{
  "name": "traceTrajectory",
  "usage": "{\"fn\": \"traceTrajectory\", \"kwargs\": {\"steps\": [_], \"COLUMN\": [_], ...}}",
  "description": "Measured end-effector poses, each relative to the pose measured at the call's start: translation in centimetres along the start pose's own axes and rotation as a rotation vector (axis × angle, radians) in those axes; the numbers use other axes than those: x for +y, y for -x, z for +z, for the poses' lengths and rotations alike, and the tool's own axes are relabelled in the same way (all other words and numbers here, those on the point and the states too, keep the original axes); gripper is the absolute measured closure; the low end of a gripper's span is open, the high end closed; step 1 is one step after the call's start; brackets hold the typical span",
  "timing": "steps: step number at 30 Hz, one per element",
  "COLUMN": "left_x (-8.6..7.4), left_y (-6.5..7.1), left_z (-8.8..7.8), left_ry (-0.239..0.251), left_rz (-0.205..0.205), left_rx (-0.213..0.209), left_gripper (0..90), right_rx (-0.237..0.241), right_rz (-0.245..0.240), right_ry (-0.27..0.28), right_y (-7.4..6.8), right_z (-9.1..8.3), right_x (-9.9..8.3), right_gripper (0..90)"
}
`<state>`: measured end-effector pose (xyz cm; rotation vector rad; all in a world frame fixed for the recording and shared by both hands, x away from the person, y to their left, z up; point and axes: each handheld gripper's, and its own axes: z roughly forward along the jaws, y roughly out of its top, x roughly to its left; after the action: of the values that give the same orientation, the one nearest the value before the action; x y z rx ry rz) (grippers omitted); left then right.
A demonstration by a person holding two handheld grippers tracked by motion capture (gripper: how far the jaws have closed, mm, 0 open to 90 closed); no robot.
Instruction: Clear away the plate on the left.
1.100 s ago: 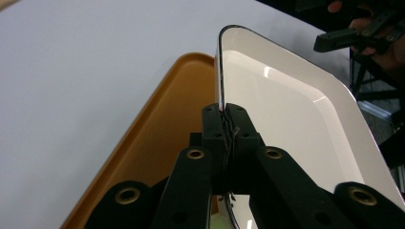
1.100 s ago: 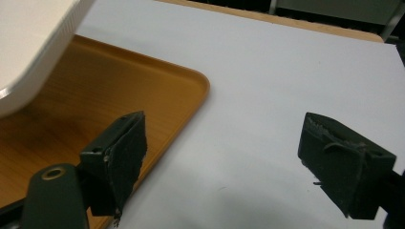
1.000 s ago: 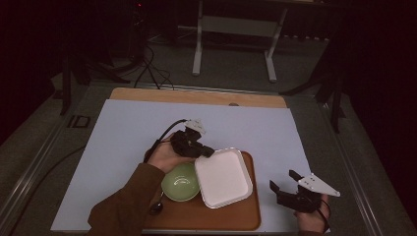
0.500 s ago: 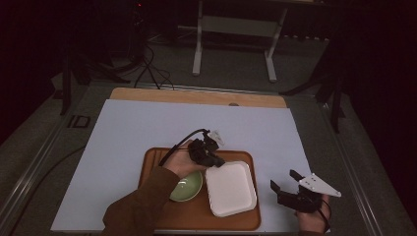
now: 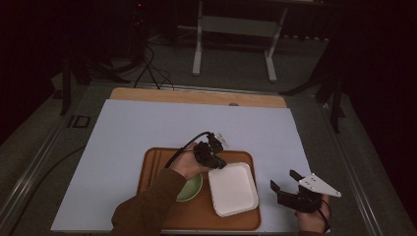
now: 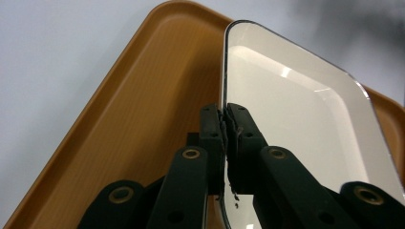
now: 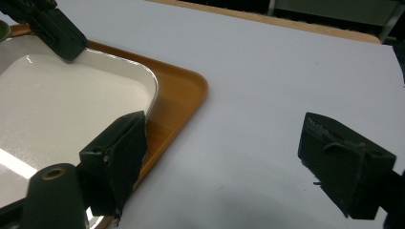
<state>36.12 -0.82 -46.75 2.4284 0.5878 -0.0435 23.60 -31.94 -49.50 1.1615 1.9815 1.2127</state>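
A white square plate point(image 5: 233, 189) lies on the right half of a brown tray point(image 5: 157, 162), beside a green bowl point(image 5: 193, 189) partly hidden under the person's left hand. My left gripper point(image 5: 216, 162) pinches the plate's far left rim. In the left gripper view the jaws point(image 6: 223, 112) are closed on the edge of the plate point(image 6: 296, 109) above the tray point(image 6: 143, 109); they have just been opening slightly, with the rim still between them. My right gripper point(image 5: 283, 179) rests open right of the tray, and its jaws point(image 7: 219, 152) are wide apart over the table cover near the plate point(image 7: 62, 109).
A pale table cover point(image 5: 147, 128) spreads under the tray, with a wooden table edge point(image 5: 196, 96) at the back. Beyond it stand a metal frame point(image 5: 231, 49) and cables point(image 5: 147, 64) on the dark floor. The tray corner point(image 7: 176, 90) is near my right gripper's left jaw.
My left gripper has carried the white plate to the right, off the bowl, and lowered it onto the tray's right half. The right gripper has stayed still.
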Motion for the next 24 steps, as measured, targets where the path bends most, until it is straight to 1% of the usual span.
{"fn": "traceTrajectory", "kwargs": {"steps": [2, 5, 7, 12, 13, 14, 15, 16, 17, 18, 22, 24], "left_x": [-0.1, -0.1, -0.1, -0.2, -0.2, -0.2, -0.2, -0.2, -0.2, -0.3, -0.3, -0.3], "left_y": [0.0, -0.1, -0.1, -0.3, -0.3, -0.3, -0.3, -0.1, -0.1, -0.1, 0.0, 0.1], "left_z": [0.2, 0.3, 0.6, 0.9, 0.9, 0.8, 0.8, 0.6, 0.6, 0.5, -0.1, -0.2], "left_ry": [-0.005, -0.008, -0.017, -0.014, -0.014, 0.000, 0.000, 0.020, 0.020, 0.025, 0.061, 0.067], "left_rz": [-0.010, -0.012, -0.011, -0.026, -0.026, -0.028, -0.028, -0.028, -0.028, -0.031, -0.035, -0.033], "left_rx": [0.021, 0.029, 0.043, 0.046, 0.046, 0.038, 0.038, 0.041, 0.041, 0.045, 0.055, 0.058], "left_gripper": [85.2, 84.3, 84.1, 81.9, 79.6, 78.2, 75.1, 72.9, 70.5, 70.5, 62.8, 60.3], "right_rx": [0.000, 0.000, 0.002, 0.001, 0.001, 0.001, 0.001, 0.001, 0.001, 0.001, 0.001, 0.001], "right_rz": [0.000, -0.002, -0.001, -0.004, -0.004, -0.004, -0.004, -0.001, 0.000, 0.000, -0.004, -0.003], "right_ry": [0.000, -0.001, -0.002, -0.003, -0.003, -0.003, -0.003, -0.001, -0.001, -0.001, -0.002, -0.003], "right_y": [0.0, 0.0, 0.0, 0.0, 0.0, 0.0, 0.0, 0.0, 0.0, 0.0, 0.0, 0.0], "right_z": [0.0, 0.0, 0.0, 0.0, 0.0, 0.0, 0.0, 0.0, 0.0, 0.0, 0.0, 0.0], "right_x": [0.0, 0.0, 0.0, 0.0, 0.0, 0.0, 0.0, 0.0, 0.0, 0.0, 0.0, 0.0], "right_gripper": [16.8, 16.8, 16.8, 16.8, 16.8, 16.8, 16.8, 16.8, 16.8, 16.8, 16.8, 16.8]}}
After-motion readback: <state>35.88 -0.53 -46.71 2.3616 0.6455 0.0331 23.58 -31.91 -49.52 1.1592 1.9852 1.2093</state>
